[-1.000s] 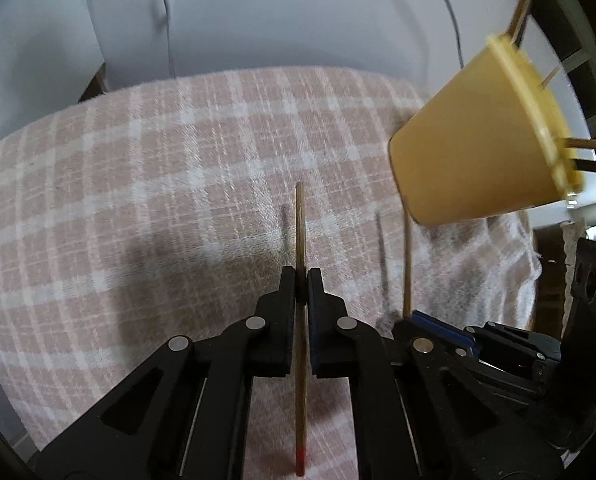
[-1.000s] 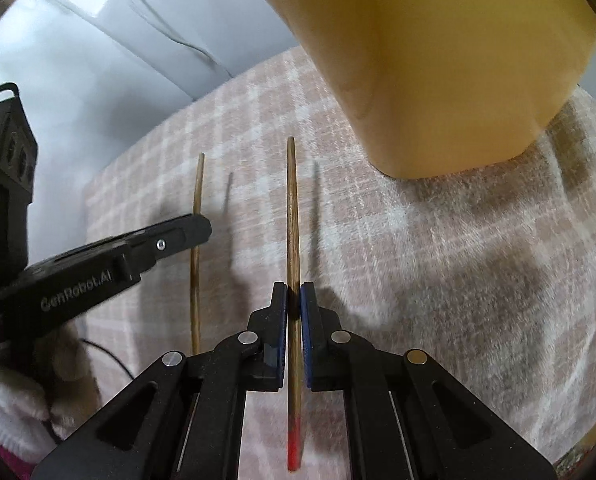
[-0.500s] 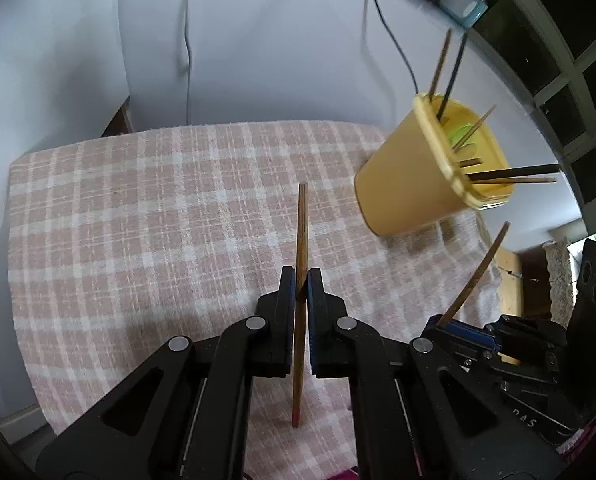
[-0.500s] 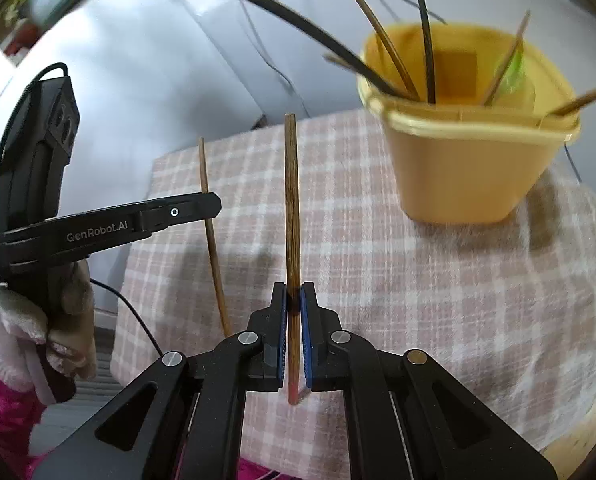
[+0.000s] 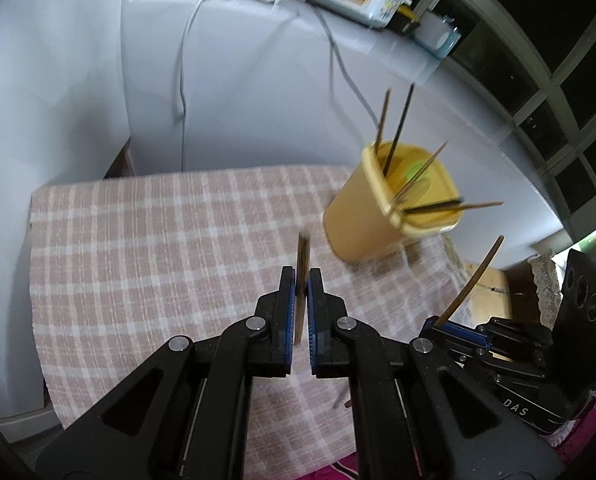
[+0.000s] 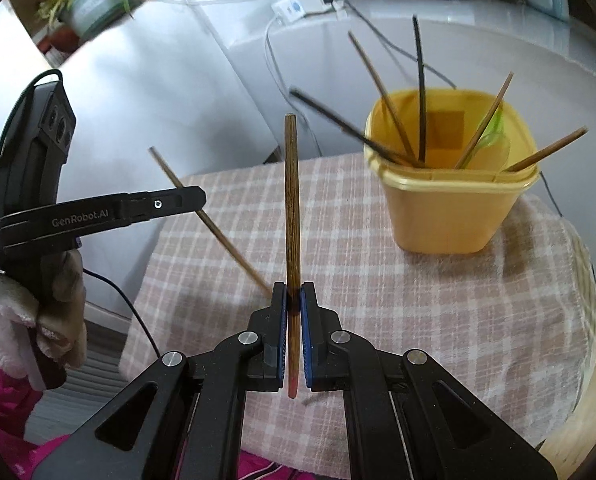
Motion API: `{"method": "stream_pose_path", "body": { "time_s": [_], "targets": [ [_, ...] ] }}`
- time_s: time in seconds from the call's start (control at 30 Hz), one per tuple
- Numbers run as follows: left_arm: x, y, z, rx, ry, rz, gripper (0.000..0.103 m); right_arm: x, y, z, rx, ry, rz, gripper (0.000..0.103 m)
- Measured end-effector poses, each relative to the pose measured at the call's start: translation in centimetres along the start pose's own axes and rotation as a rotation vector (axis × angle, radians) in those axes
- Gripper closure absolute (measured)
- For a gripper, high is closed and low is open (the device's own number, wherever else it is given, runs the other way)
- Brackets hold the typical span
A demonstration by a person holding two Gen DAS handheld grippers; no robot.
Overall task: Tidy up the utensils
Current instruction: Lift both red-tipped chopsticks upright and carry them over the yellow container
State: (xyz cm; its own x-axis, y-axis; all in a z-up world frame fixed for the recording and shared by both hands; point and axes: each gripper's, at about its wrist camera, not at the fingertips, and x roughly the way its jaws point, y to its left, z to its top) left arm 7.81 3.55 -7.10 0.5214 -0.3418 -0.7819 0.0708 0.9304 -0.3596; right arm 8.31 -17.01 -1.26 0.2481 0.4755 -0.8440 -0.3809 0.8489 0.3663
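Each gripper is shut on one brown wooden chopstick, held well above the checked tablecloth. My left gripper (image 5: 302, 276) grips a chopstick (image 5: 303, 252) that points forward. My right gripper (image 6: 293, 292) grips a chopstick (image 6: 292, 200) with a red lower end, pointing up. A yellow plastic cup (image 5: 370, 220) stands at the table's far right and holds several chopsticks and a green item; it also shows in the right wrist view (image 6: 450, 200). The left gripper (image 6: 194, 202) and its chopstick (image 6: 214, 224) show at left in the right wrist view.
The small table carries a pink and white checked cloth (image 5: 158, 260). Behind it is a white appliance (image 5: 258, 80) with hanging cables and a power adapter on top. A potted plant (image 6: 90, 0) stands at the back left. My gloved hand (image 6: 38, 320) holds the left gripper.
Both grippers have risen from the tablecloth with their chopsticks and pulled back, so the cup now sits farther off and below, its opening visible.
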Motion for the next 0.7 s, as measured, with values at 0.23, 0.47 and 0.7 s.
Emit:
{"method": "stream_pose_path", "body": {
  "time_s": [0.23,0.47,0.7],
  "targets": [
    [-2.6,-1.5,2.6,0.029,-0.083,-0.031,0.100,-3.6,-1.2,1.4,0.035,-0.091,-0.001,0.098],
    [-4.7,-3.2,5.8,0.068,-0.164,-0.057,0.100,-7.3,-3.6,3.0,0.103,-0.201,-0.023,0.098],
    [-5.6,-5.1,8.5,0.111,-0.219,-0.078,0.100,-10.0,-5.7,4.8,0.130,-0.281,-0.061,0.098]
  ]
}}
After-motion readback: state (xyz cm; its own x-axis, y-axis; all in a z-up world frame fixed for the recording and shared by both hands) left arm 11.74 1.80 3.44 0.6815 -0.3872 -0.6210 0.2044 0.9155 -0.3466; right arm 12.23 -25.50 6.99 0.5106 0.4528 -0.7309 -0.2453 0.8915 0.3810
